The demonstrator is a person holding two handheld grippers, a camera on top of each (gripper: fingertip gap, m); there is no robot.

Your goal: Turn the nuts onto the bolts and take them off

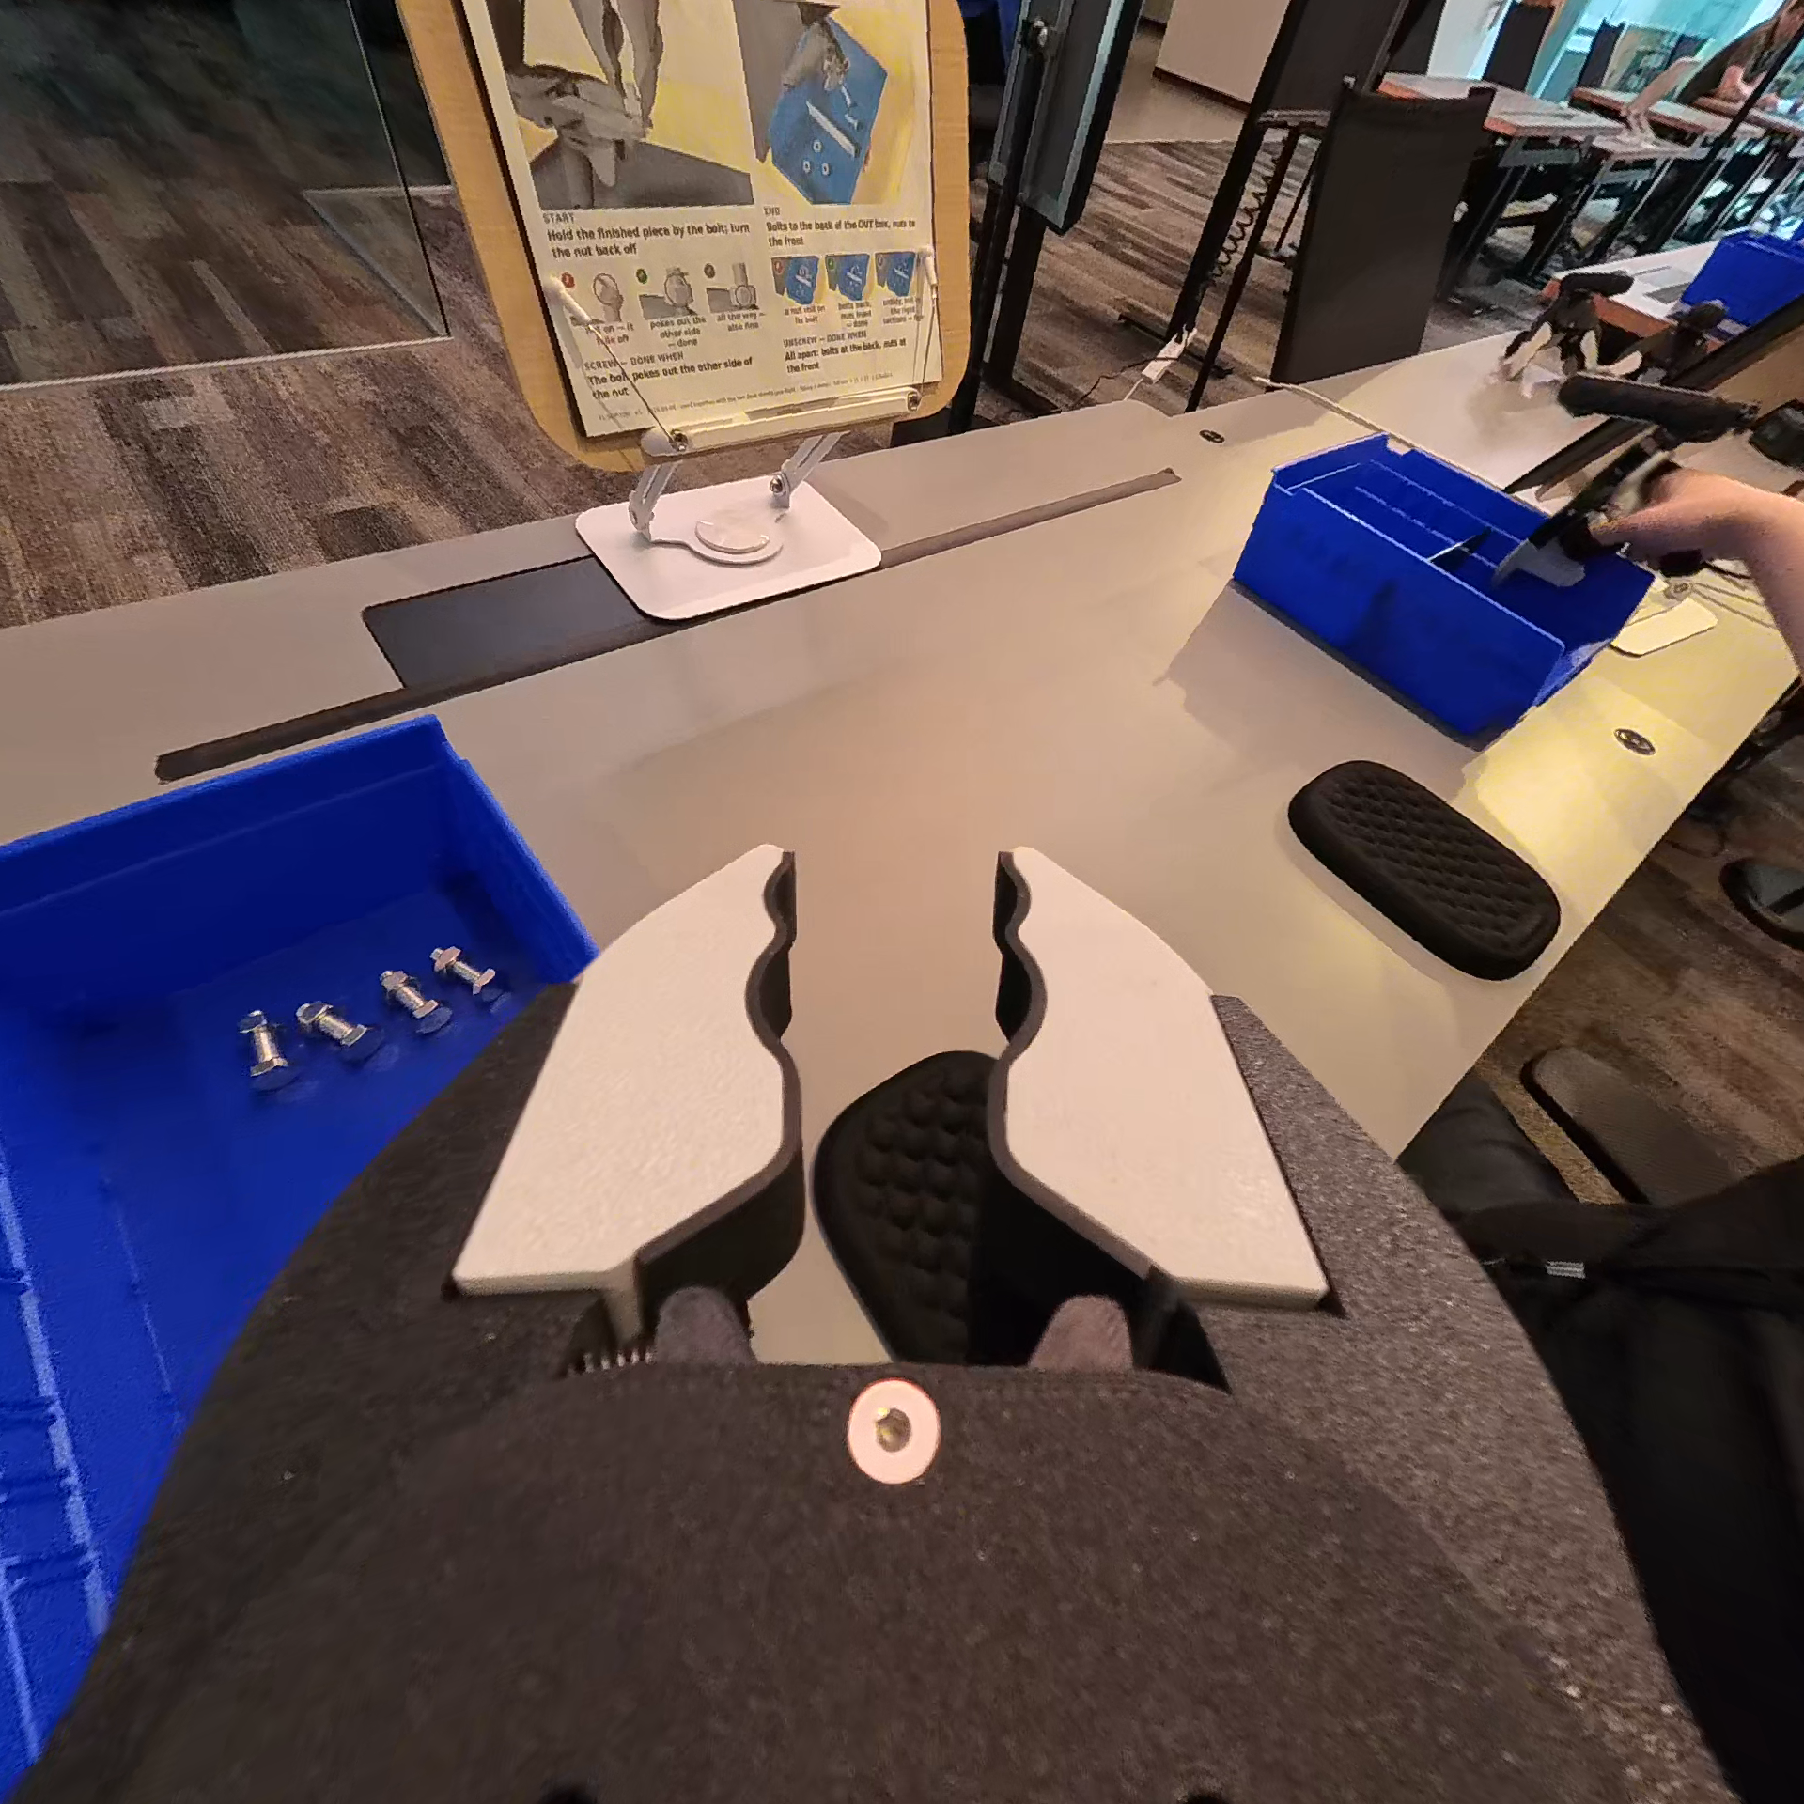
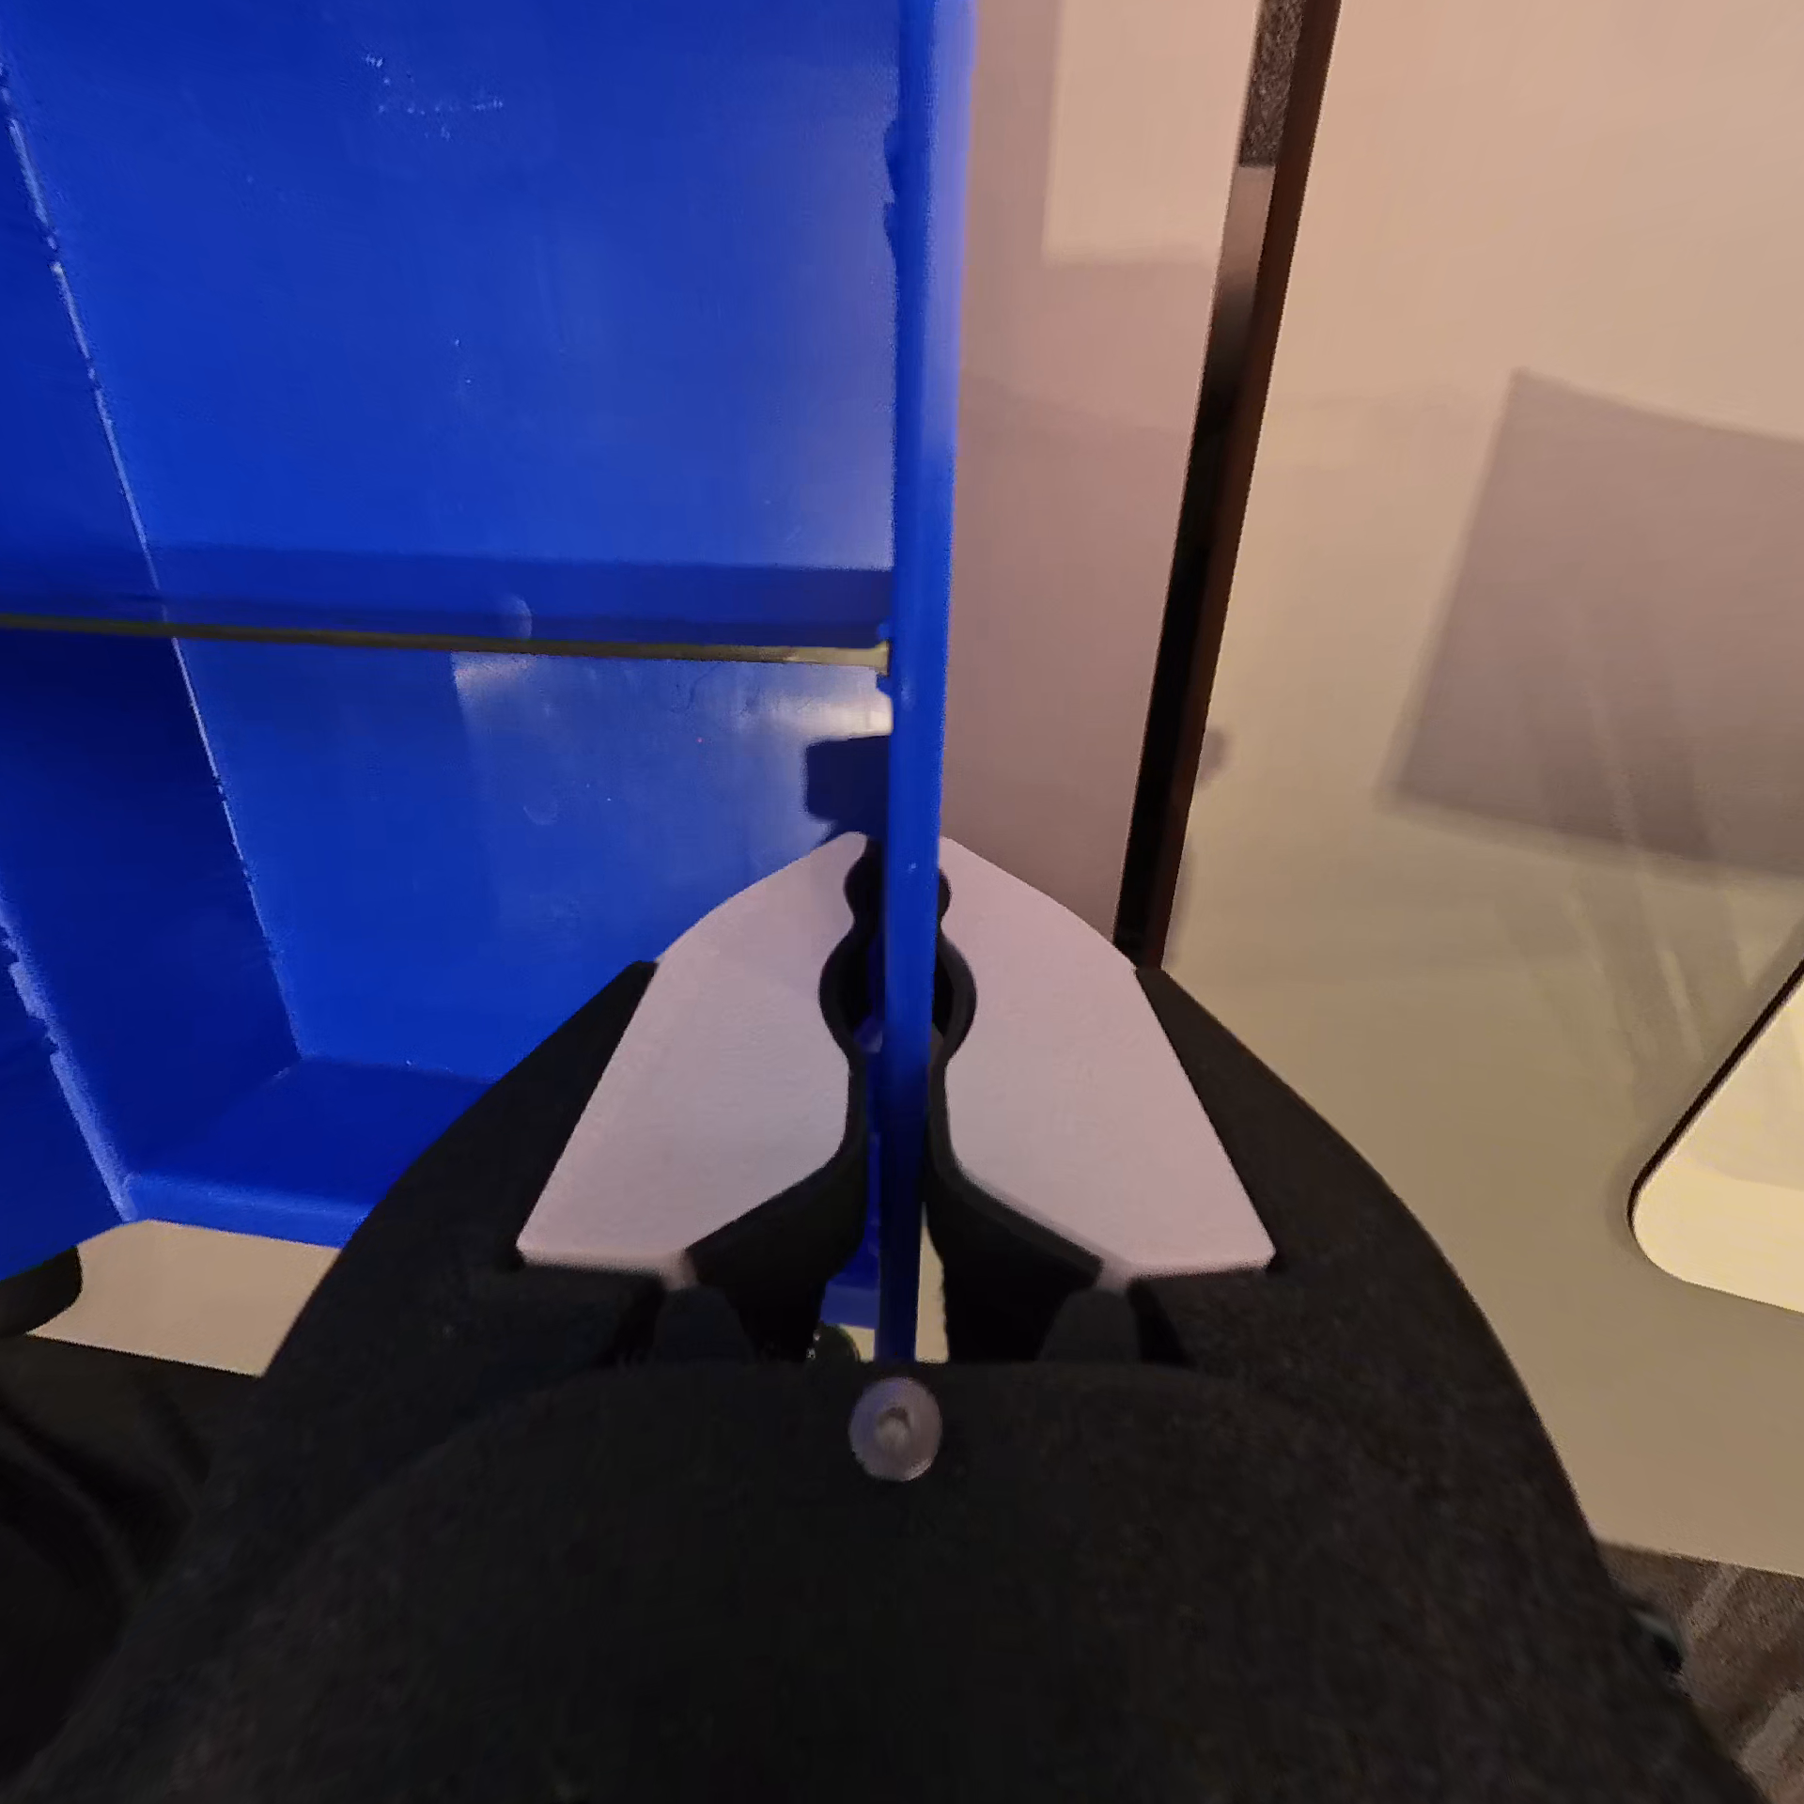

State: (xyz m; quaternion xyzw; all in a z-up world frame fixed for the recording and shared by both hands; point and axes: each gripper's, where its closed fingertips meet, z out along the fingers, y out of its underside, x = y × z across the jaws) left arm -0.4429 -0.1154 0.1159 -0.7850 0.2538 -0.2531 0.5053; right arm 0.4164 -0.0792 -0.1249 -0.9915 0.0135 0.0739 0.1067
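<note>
Leftmost, the near blue bin [image 1: 293, 879] holds four bolts with nuts on them [image 1: 366, 1015], lying in a loose row on its floor, well apart from either tool. Just beside that bin the left gripper [image 1: 893, 937] hangs over the bare grey table [image 1: 976, 703] with its jaws spread and nothing between them; a black padded rest [image 1: 918, 1171] lies under it. A printed instruction card on a stand [image 1: 703, 225] sits at the far edge of the table, and a second black pad [image 1: 1425, 869] lies farther right. At the far right the right gripper [image 2: 893, 937] is clamped onto the side wall of the divided blue bin [image 2: 916, 488], one finger inside and one outside. The compartments visible in the right wrist view look empty.

Judged from this, no nut is being turned yet: the step in hand seems to be positioning the divided bin. Next, the right tool would need to let go of the wall, and the left would need to swing over the near bin, come down on one bolt and close on it, so that the other tool can turn its nut
</note>
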